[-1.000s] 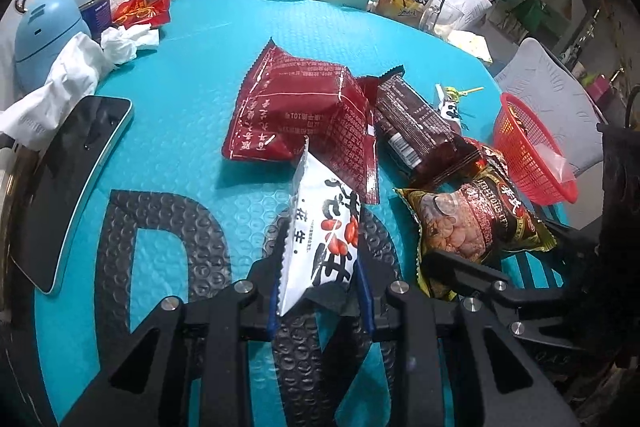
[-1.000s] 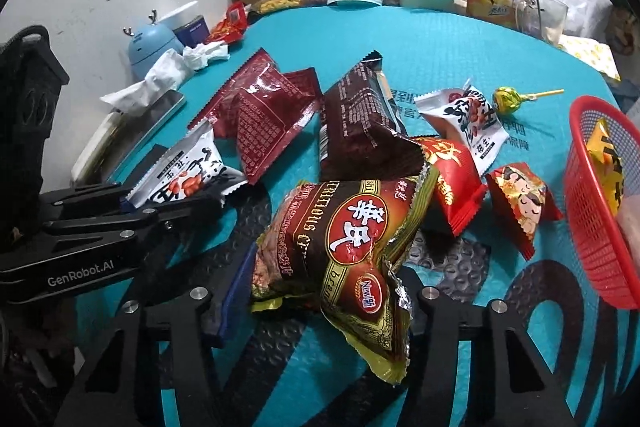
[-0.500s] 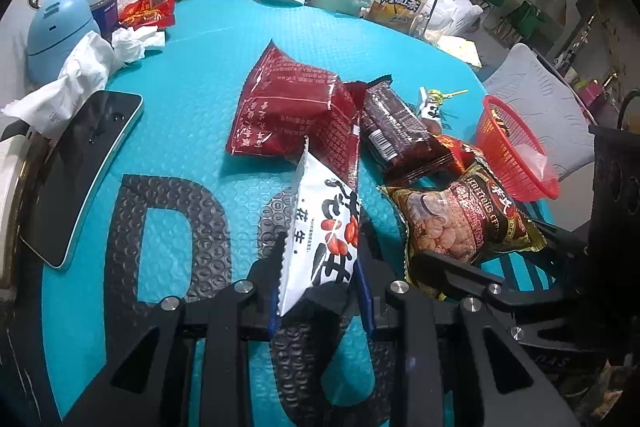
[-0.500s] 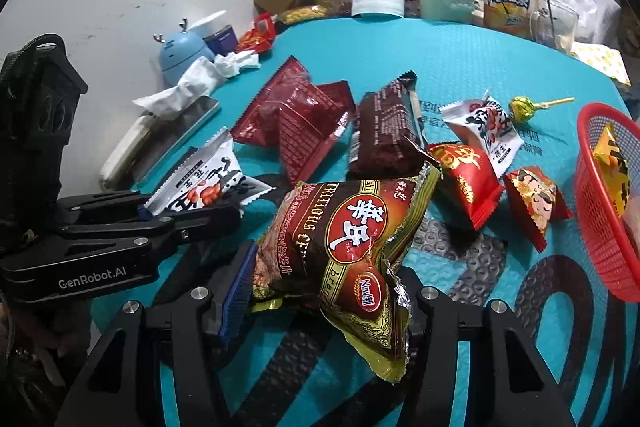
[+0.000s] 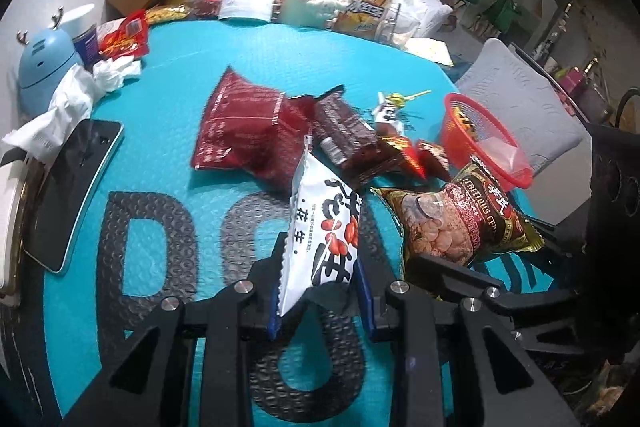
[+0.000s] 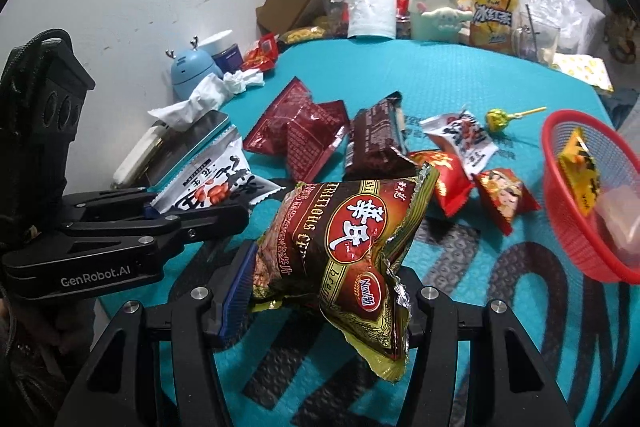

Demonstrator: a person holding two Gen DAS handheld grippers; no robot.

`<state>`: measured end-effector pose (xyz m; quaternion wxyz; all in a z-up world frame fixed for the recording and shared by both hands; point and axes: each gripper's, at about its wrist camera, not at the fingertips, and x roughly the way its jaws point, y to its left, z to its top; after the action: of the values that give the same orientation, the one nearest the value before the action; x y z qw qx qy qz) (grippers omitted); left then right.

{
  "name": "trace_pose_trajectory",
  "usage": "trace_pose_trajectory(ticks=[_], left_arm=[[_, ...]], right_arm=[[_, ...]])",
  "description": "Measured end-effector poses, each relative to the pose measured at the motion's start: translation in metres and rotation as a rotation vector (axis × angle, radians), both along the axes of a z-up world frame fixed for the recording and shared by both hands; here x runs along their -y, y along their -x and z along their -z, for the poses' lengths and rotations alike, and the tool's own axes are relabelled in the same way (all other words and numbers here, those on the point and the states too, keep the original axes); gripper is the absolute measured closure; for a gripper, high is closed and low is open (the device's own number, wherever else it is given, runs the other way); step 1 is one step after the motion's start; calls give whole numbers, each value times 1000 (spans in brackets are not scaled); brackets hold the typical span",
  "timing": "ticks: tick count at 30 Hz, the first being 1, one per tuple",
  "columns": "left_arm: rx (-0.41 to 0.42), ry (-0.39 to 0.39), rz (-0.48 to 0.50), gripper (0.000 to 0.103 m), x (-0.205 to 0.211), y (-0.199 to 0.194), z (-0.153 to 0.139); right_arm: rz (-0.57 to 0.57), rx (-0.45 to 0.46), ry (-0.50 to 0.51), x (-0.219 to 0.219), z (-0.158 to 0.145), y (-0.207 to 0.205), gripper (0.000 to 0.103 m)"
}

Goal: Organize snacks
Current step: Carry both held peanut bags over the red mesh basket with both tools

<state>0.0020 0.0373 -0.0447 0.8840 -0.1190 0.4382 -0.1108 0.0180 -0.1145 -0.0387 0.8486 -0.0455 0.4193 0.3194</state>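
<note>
Two packets are hanging above the worktop (image 5: 168, 131): left gripper (image 5: 320, 301) jaws are clenching the white peanut packet (image 5: 322, 231), right gripper (image 6: 320, 303) jaws are grasping the puffy brown snack bag (image 6: 344, 227). Both are looking light and crinkly, best pinched at the seams.

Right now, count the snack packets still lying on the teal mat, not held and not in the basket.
5: a dark red packet, a brown packet beside it, a white packet, and two small red packets near the red basket. Others may be hidden.

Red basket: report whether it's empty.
Not empty. The red basket holds a yellow packet and a clear wrapper.
</note>
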Motion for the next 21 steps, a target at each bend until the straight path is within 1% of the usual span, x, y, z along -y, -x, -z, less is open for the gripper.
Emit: trace_pose_trajectory(ticks=[14,21], left_arm=[[40,-4,162,74,52,-2,-12],[49,16,249,74,80,-2,-15]], right_arm=[[143,45,2,51,-14,27,46],[224,57,10,78,-17,40,46]])
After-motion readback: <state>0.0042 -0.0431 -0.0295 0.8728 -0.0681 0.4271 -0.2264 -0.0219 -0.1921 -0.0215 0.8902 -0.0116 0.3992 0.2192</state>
